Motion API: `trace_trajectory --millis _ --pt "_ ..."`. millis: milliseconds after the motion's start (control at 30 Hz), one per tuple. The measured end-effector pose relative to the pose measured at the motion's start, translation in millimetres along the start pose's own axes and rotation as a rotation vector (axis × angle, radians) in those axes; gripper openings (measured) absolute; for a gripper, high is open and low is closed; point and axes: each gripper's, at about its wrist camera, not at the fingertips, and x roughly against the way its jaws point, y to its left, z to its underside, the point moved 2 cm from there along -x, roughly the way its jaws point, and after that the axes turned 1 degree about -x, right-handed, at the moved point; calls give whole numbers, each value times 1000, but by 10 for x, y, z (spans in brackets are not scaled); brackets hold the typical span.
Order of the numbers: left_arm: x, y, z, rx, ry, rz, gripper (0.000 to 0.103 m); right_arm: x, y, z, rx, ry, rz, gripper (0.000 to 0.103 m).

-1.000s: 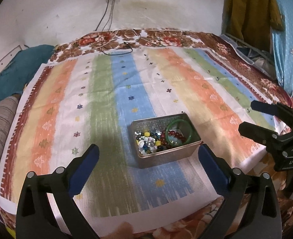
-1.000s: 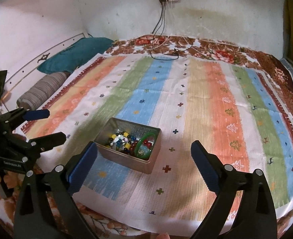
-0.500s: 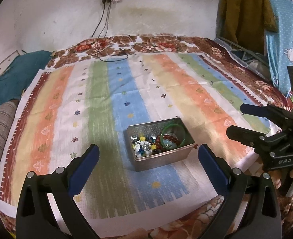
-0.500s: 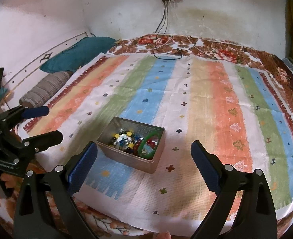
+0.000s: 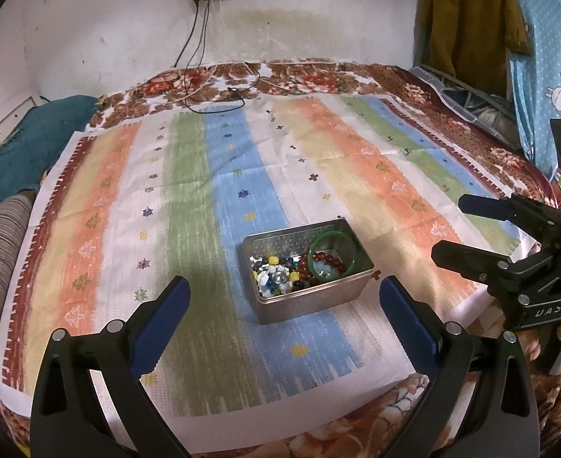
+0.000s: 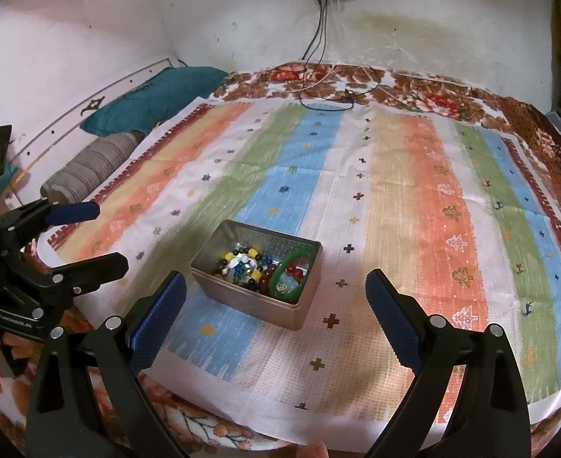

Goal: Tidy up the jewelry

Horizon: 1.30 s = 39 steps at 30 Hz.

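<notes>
At 12 o'clock from our left gripper (image 5: pixel 284 301), tin (image 5: pixel 311 297) sitting nearer it than right gripper (image 6: pixel 276 297); we are holding both fingers wide, empty.

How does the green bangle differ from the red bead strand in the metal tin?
The green bangle is one smooth, solid ring; the red bead strand is many small round beads. The bangle leans tilted against the wall of the metal tin; the strand lies low in the pile, partly inside the ring. The bangle is bright green, the strand dark red. Both sit at the tin's same end, untouched by either gripper.
</notes>
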Motion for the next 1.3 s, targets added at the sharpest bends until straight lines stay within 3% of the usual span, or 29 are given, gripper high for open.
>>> trace_trajectory --millis 1300 --pt "-24 23 35 -16 14 8 97 -25 35 36 13 3 -5 96"
